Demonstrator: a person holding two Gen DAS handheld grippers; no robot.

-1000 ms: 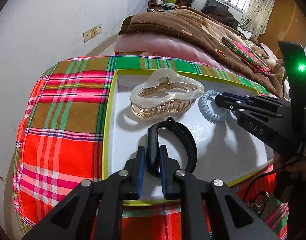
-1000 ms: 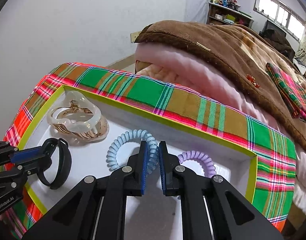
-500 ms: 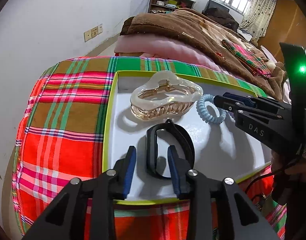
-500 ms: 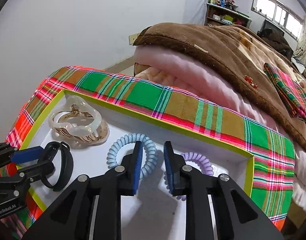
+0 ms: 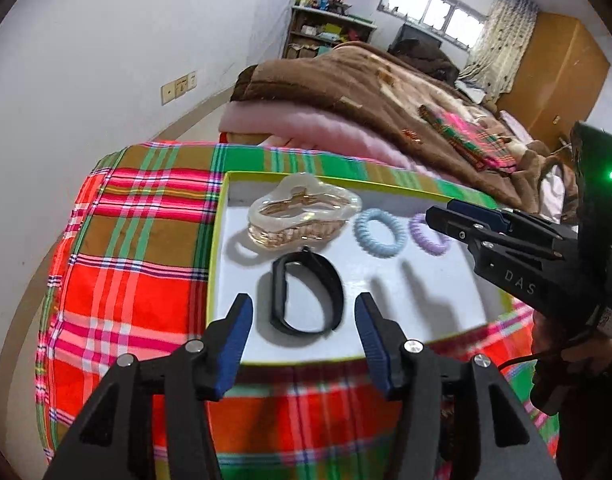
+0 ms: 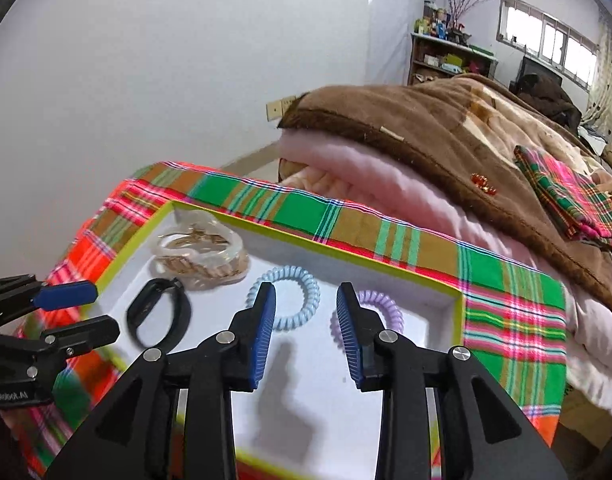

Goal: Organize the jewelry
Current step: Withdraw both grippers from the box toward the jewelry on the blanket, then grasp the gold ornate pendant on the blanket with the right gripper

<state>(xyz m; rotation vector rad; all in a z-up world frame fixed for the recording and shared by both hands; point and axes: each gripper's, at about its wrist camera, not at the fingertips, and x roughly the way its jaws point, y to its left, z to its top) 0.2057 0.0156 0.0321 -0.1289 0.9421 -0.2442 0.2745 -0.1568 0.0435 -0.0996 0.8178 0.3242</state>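
Hovering above the white tray [image 5: 386,340], both grippers have their jaws spread and hold nothing. The left gripper [image 5: 300,314] frames the black wristband [image 5: 306,300], which lies flat beside the clear hair claw [image 5: 302,216]. The right gripper [image 6: 304,308] sits over the blue coil hair tie [image 6: 286,296] and purple coil hair tie [image 6: 376,312], apparently sorted side by side inside the tray on the plaid cloth [image 5: 138,240].

Your left gripper [image 5: 302,334] and right gripper [image 6: 305,330] are black, with silver screws and ribbed blue pads [image 6: 262,336]
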